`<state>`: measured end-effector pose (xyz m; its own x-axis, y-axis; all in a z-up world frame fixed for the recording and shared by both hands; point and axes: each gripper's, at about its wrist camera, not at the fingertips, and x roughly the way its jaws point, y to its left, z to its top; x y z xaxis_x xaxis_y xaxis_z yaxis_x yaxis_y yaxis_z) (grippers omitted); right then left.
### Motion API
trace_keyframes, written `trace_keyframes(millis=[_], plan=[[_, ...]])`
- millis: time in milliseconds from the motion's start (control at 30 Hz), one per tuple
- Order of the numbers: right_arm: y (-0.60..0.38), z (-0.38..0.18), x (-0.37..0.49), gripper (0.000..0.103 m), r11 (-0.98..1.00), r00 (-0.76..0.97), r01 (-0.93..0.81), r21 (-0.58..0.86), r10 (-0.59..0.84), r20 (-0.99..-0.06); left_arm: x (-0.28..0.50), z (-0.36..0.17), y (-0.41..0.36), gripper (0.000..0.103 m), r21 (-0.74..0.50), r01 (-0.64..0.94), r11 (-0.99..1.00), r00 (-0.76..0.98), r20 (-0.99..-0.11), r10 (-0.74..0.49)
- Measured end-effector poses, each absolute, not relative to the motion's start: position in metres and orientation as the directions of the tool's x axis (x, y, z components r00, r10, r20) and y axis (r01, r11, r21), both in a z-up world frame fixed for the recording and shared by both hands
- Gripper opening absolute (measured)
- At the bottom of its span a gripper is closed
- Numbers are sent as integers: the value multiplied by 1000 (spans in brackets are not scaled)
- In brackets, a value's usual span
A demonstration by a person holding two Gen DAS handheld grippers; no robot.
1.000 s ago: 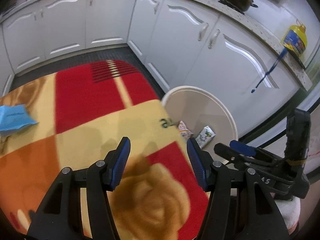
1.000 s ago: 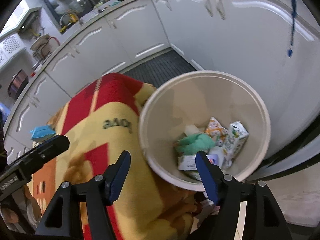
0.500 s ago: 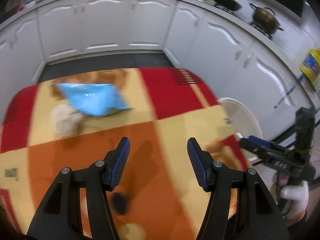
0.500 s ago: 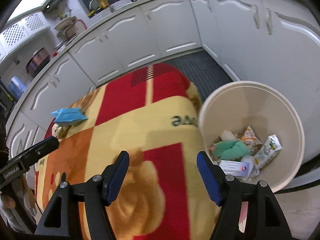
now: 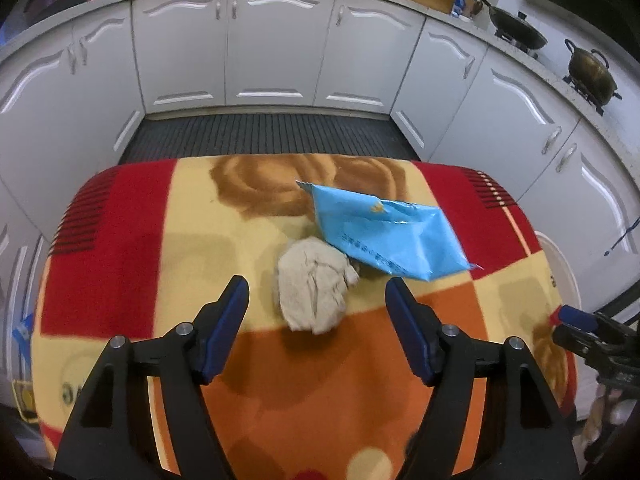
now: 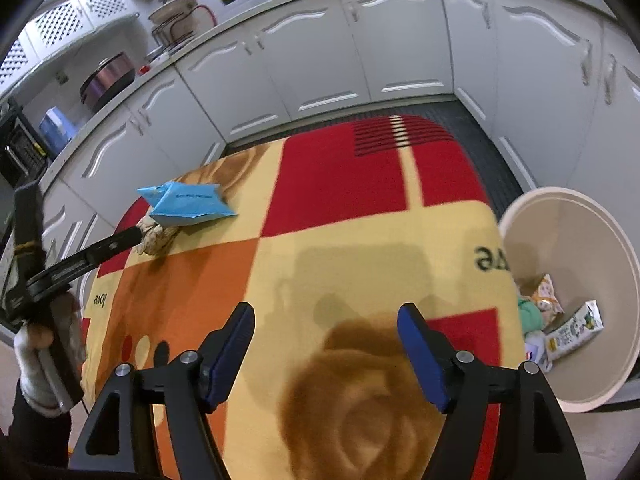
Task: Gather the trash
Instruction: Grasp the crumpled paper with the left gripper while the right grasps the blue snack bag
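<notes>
A crumpled beige paper wad (image 5: 314,286) lies on the patterned tablecloth (image 5: 120,264), just ahead of my open, empty left gripper (image 5: 316,320). A blue snack packet (image 5: 384,232) lies beside the wad on its far right, touching it. Both show in the right wrist view, the wad (image 6: 156,236) and the packet (image 6: 188,204), with the left gripper (image 6: 120,240) reaching up to the wad. My right gripper (image 6: 326,344) is open and empty over the table's near right part. A cream trash bin (image 6: 600,240) with several packets inside stands past the table's right edge.
White kitchen cabinets (image 5: 280,48) wrap around the table beyond a dark floor mat (image 5: 264,132). Pots (image 5: 592,72) stand on the counter at the right. The bin's rim (image 5: 560,256) shows past the table's right edge in the left wrist view.
My left gripper has swung left from the bin to the wad and blue packet, which now lie right ahead. My right gripper has drawn back from over the bin to over the table.
</notes>
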<state>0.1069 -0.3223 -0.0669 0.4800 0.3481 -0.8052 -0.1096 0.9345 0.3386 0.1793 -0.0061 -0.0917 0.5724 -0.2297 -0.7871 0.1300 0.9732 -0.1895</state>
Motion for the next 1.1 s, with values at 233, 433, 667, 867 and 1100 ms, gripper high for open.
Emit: trace_keyframes(millis=[233, 433, 667, 867, 1100], plan=[[-301, -62, 119, 72, 927, 475, -147, 345, 372, -798, 190, -108, -1, 31, -216, 152, 964, 537, -801, -264], [-272, -52, 140, 75, 900, 474, -220, 377, 437, -765, 169, -92, 26, 28, -245, 160, 956, 557, -778, -292], [-213, -50, 176, 81, 855, 428, -360, 374, 508, -748, 144, -77, 53, 28, -244, 151, 958, 581, -762, -286], [-172, -64, 204, 86, 851, 396, -446, 276, 464, -792, 135, -78, 63, 28, -264, 123, 957, 586, -759, -284], [-161, -94, 221, 60, 849, 320, -426, 313, 465, -826, 134, -78, 52, 28, -255, 138, 957, 587, -757, -286]])
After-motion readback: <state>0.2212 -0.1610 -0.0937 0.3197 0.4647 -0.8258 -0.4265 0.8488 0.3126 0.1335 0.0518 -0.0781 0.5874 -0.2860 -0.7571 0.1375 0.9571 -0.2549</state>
